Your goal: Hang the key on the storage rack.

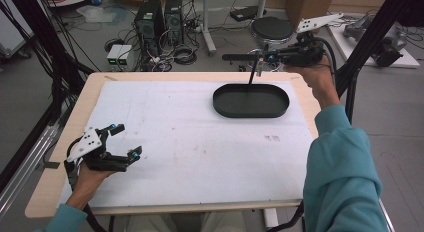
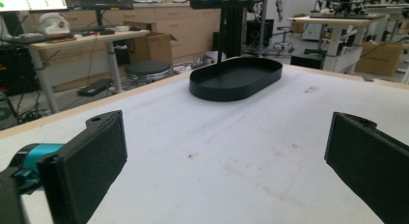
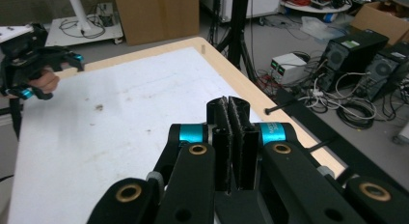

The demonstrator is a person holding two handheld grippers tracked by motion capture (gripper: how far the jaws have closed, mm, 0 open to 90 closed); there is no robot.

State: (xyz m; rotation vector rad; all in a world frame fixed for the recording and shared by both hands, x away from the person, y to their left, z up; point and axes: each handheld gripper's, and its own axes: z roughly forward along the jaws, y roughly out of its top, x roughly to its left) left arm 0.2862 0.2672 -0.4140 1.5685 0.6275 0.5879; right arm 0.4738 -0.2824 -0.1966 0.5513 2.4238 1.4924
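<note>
A black oval tray (image 1: 250,113) (image 2: 226,91) lies empty at the far right of the white mat (image 1: 200,157). My right gripper (image 1: 226,57) (image 3: 234,104) (image 2: 195,2) is held level above the tray's far rim, pointing left, with its jaws shut and nothing visible between the pads. A thin black rod (image 1: 254,72) slants down beneath it toward the tray; I cannot tell what it belongs to. My left gripper (image 1: 127,140) (image 2: 226,156) (image 3: 48,75) hovers low over the mat's near left corner, wide open and empty, facing the tray.
The wooden table edge (image 1: 165,76) runs along the far side. Beyond it on the floor are computer towers (image 1: 150,19), cables and a round stool (image 1: 272,28). A black frame post (image 1: 360,52) rises at the right, close to the right hand.
</note>
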